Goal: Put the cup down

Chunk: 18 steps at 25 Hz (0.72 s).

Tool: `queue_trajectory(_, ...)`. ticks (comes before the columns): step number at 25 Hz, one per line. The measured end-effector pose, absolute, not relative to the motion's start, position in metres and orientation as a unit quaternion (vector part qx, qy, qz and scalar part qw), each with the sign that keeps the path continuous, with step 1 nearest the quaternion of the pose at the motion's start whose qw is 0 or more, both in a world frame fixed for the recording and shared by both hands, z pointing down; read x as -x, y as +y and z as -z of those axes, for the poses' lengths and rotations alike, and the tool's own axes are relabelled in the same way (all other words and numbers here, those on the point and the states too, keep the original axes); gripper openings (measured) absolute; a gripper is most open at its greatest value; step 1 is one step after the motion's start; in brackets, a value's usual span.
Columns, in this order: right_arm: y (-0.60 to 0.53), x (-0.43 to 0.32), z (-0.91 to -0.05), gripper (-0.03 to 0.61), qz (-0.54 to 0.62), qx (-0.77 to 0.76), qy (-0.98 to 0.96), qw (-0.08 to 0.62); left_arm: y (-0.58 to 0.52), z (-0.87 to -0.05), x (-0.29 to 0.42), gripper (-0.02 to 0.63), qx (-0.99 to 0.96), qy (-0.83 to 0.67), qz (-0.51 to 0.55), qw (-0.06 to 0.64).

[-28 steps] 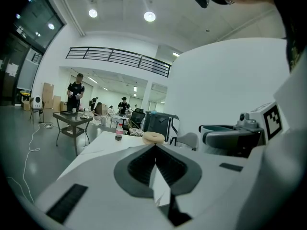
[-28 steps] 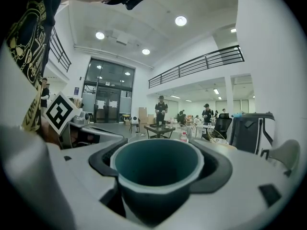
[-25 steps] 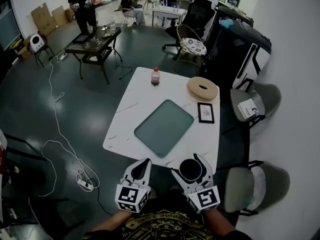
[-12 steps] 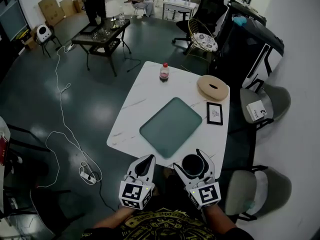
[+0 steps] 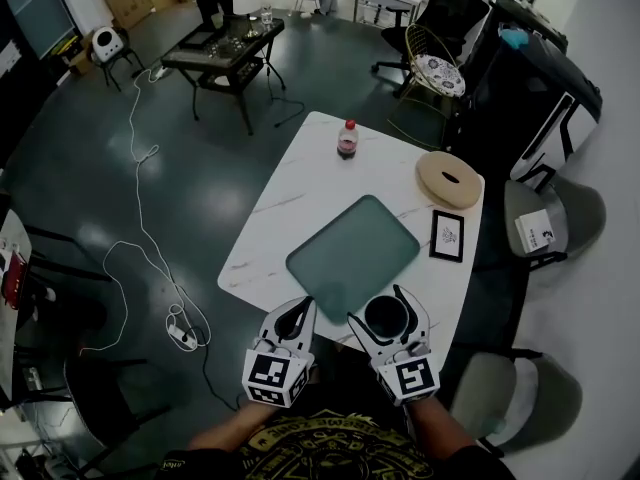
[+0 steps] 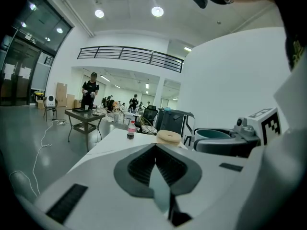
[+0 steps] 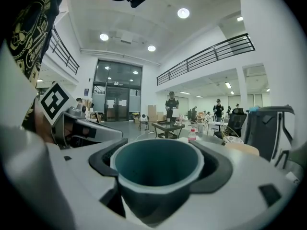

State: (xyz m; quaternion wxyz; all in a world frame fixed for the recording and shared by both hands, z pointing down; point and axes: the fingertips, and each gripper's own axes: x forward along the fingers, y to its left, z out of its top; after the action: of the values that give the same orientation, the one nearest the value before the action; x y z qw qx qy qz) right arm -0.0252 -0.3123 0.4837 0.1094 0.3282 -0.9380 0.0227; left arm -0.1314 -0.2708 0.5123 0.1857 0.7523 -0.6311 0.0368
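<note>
Teal round cup (image 5: 385,318), clenched in right tool (image 5: 379,306) above white marble tabletop's (image 5: 290,208) near edge, apparently awaits lowering; left tool (image 5: 302,308) closed, empty.

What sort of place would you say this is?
Probably a large open office or lab hall: a balcony railing high on the wall, a black office chair, and a person standing at a dark work table.

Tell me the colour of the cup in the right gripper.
The cup is dark teal with a paler rim; clearest in the right gripper view.
</note>
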Motion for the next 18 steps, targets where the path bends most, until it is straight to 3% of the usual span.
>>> queue_trajectory(18, -0.393, 0.061, -0.53, 0.383, -0.025, -0.234, -0.968, 0.084, -0.339, -0.556, 0.138, 0.012, -0.706, -0.671, -0.072, 0.217)
